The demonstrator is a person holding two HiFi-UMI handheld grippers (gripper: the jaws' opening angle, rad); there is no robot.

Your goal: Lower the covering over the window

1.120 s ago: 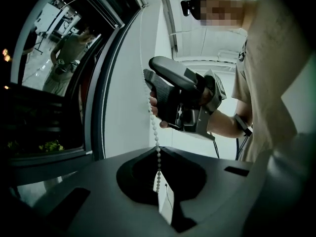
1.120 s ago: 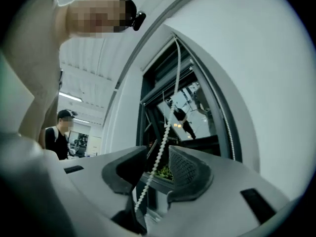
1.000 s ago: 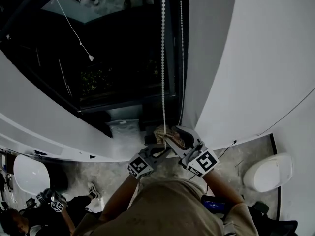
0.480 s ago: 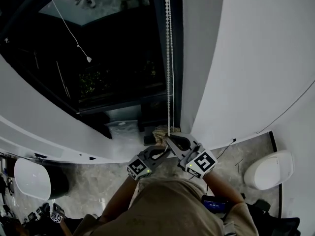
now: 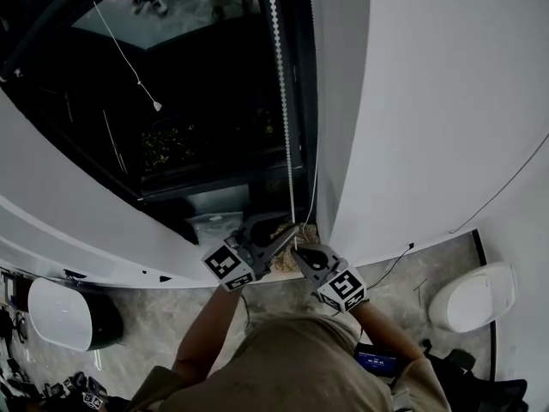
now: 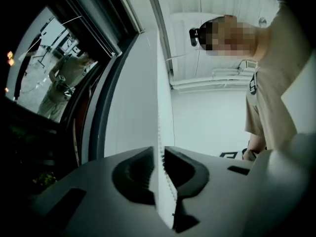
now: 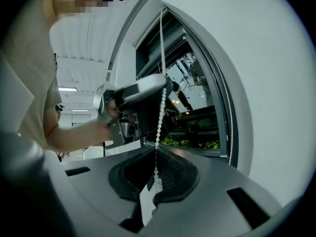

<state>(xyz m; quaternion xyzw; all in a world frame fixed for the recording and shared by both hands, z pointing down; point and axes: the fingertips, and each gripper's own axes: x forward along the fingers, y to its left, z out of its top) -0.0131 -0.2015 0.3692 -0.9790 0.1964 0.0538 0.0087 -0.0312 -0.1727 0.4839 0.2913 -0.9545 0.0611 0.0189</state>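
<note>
While you look down from the head view: your right claw sits just under your left claw. Both are on the bead chain, which rises above them beside the dark window.
Where the covering is: no view shows it plainly. Judging by the chain, it sits well above both claws, out of frame.
Left gripper view, state: the left claw has just been opening its jaws. They stand narrowly apart, with the chain running between them unpinched.
Left gripper view, reason: loosened jaws probably let this claw travel up the chain for a fresh hold higher up.
Right gripper view, state: the right claw is clamped tight on the chain, which runs straight up from its tips to the left claw just above.
Right gripper view, reason: this grip likely carries the pull and holds tension, so the chain cannot slip while the other claw is free.
Next move, as a judgement: draw down with the right, then close the left higher on the chain.
</note>
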